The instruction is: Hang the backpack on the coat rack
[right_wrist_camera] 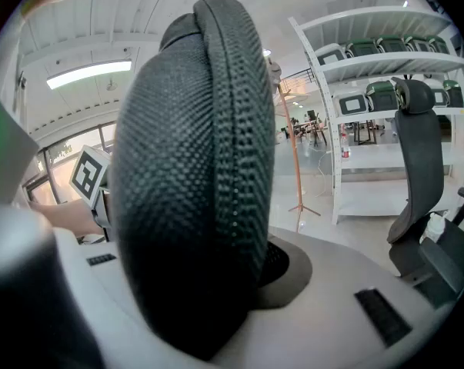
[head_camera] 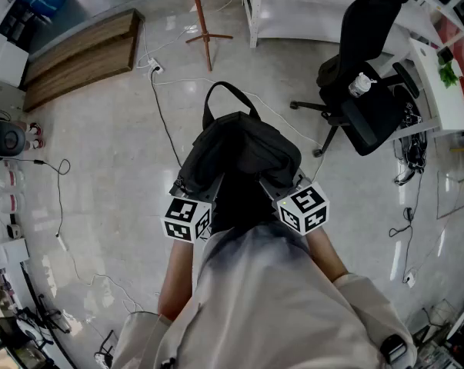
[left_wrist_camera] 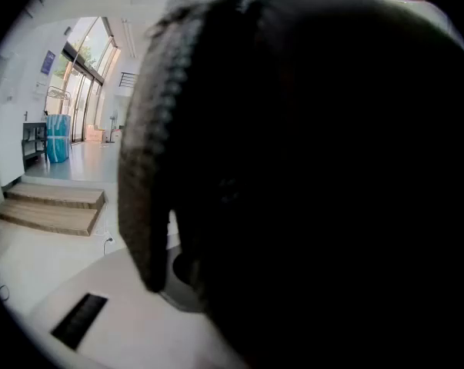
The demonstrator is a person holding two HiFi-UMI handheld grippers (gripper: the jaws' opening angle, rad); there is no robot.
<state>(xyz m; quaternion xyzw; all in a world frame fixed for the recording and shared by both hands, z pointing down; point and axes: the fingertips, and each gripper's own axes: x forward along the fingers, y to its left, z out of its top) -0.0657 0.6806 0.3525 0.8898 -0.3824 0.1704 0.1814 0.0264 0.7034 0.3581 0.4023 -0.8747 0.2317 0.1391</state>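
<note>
So both grippers are right up against the person's chest, marker cubes facing up; the left gripper (head_camera: 191,187) is clamped on the near left side of the black backpack (head_camera: 243,156), and in the left gripper view the dark fabric fills nearly everything between its jaws; the right gripper (head_camera: 280,181) is pinching the pack by its padded strap (right_wrist_camera: 189,175), that chunky mesh band squeezed tight between the two white jaws. The backpack itself hangs between the two grippers, up off the pale floor (head_camera: 108,167), with its carry loop (head_camera: 228,91) sticking out on the far side. Past that, a black cable (head_camera: 164,121) snakes across the floor; an office chair (head_camera: 366,68) sits off to the right; further out you get the orange coat rack (head_camera: 203,21), well apart from the pack, with white shelving (head_camera: 308,10) just beside it on the right and wooden steps (head_camera: 81,56) on the far left.
</note>
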